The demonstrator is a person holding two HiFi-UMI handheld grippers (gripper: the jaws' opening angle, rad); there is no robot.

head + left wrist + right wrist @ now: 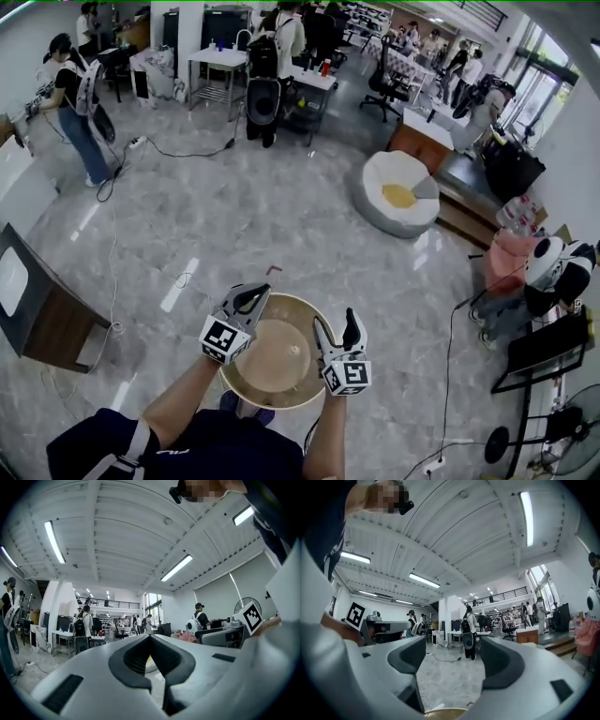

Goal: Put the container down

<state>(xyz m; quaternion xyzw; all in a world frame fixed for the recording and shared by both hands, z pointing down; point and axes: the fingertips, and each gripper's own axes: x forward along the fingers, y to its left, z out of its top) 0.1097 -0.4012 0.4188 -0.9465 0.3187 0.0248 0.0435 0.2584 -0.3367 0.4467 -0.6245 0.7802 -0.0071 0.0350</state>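
Tan container [281, 361], glossy grey marbled floor [234, 216].

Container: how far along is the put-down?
Done: nothing yet. The container looks held at the person's waist, above the floor.
In hand: the left gripper has its jaws together, apparently pinching the far rim. The right gripper has its jaws apart, with the rim showing just below them.
Left: lower the container onto a surface, then release the left grip.

Bright indoor light, fisheye distort., dark corners
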